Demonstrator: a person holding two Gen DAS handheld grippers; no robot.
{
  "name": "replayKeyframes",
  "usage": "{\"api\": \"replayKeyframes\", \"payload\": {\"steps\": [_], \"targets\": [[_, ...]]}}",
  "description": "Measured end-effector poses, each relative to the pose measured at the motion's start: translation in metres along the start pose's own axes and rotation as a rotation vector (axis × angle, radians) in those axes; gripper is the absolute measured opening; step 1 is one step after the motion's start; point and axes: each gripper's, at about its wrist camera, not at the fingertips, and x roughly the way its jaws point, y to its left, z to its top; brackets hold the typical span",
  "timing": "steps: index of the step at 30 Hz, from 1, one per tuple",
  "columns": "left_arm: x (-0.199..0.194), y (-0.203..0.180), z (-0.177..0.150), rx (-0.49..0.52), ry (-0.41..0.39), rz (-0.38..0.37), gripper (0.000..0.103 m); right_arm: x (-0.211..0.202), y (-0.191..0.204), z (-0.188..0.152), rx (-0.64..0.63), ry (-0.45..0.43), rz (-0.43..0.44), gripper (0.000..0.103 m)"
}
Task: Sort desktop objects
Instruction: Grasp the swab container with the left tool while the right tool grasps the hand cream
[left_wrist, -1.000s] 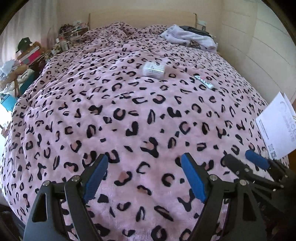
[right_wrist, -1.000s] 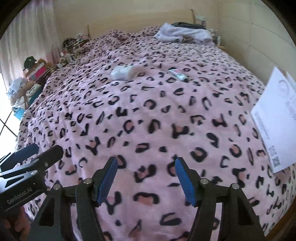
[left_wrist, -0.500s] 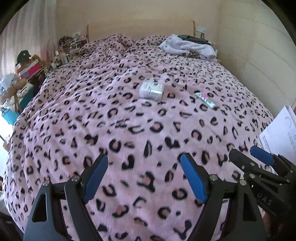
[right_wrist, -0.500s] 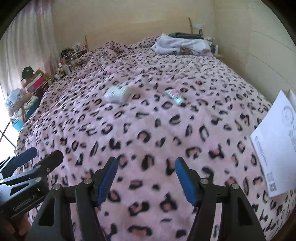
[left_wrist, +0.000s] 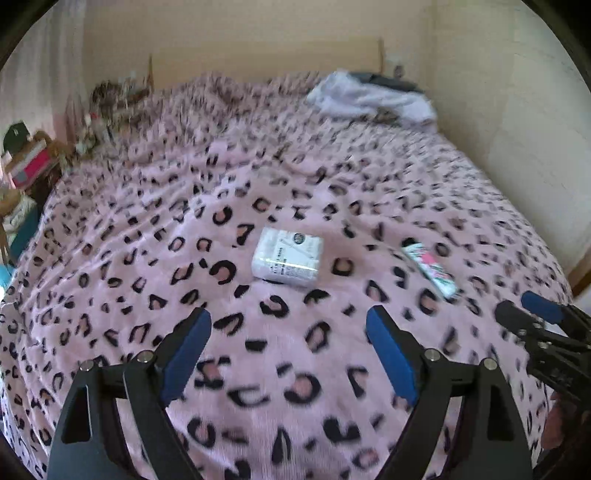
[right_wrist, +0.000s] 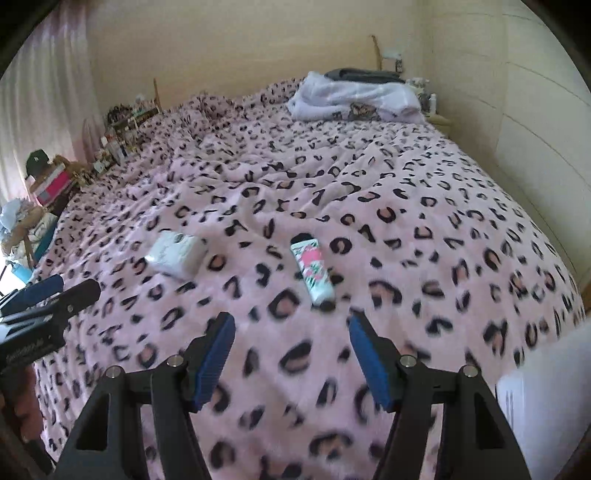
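A white tissue pack (left_wrist: 287, 261) lies on the pink leopard-print blanket (left_wrist: 295, 177), a short way ahead of my left gripper (left_wrist: 288, 332), which is open and empty. A floral-printed tube (right_wrist: 312, 271) lies to the pack's right, just ahead of my right gripper (right_wrist: 291, 332), also open and empty. The pack shows in the right wrist view (right_wrist: 175, 254) and the tube in the left wrist view (left_wrist: 430, 270). Each gripper sees the other at its frame edge.
A white paper sheet (right_wrist: 543, 421) lies at the bed's near right edge. Folded white and grey clothes (right_wrist: 354, 98) sit at the head of the bed. A cluttered side table (right_wrist: 55, 177) stands left of the bed. A wall (right_wrist: 535, 110) runs along the right.
Both grippers have moved forward over the bed, so the tissue pack and the tube are much closer. The jaws stay open. The objects have not moved.
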Motion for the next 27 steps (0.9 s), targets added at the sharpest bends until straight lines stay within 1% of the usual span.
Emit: {"api": "replayKeyframes", "payload": {"steps": [2, 4, 7, 10, 14, 17, 20, 24, 27], "targets": [[0.027, 0.006, 0.013, -0.058, 0.059, -0.003, 0.087, 0.02, -0.006, 0.013, 0.0, 0.03, -0.011, 0.066], [0.048, 0.011, 0.022, -0.137, 0.103, -0.017, 0.087, 0.034, -0.009, 0.02, 0.004, 0.05, -0.005, 0.066], [0.068, 0.011, 0.033, -0.22, 0.133, -0.012, 0.087, 0.051, -0.013, 0.027, 0.015, 0.072, 0.012, 0.066], [0.083, 0.005, 0.042, -0.283, 0.162, 0.005, 0.087, 0.062, -0.015, 0.031, 0.024, 0.082, 0.034, 0.066], [0.11, 0.005, 0.052, -0.389, 0.244, 0.048, 0.087, 0.074, -0.018, 0.037, 0.026, 0.084, 0.04, 0.066], [0.125, 0.007, 0.054, -0.446, 0.255, 0.088, 0.087, 0.088, -0.021, 0.043, 0.015, 0.099, 0.035, 0.066], [0.142, 0.008, 0.053, -0.483, 0.268, 0.096, 0.087, 0.103, -0.022, 0.045, -0.006, 0.114, 0.01, 0.066], [0.169, 0.002, 0.047, -0.49, 0.31, 0.061, 0.088, 0.124, -0.023, 0.042, 0.008, 0.143, 0.026, 0.066], [0.179, -0.006, 0.042, -0.448, 0.283, 0.113, 0.088, 0.14, -0.022, 0.036, 0.004, 0.16, 0.008, 0.066]]}}
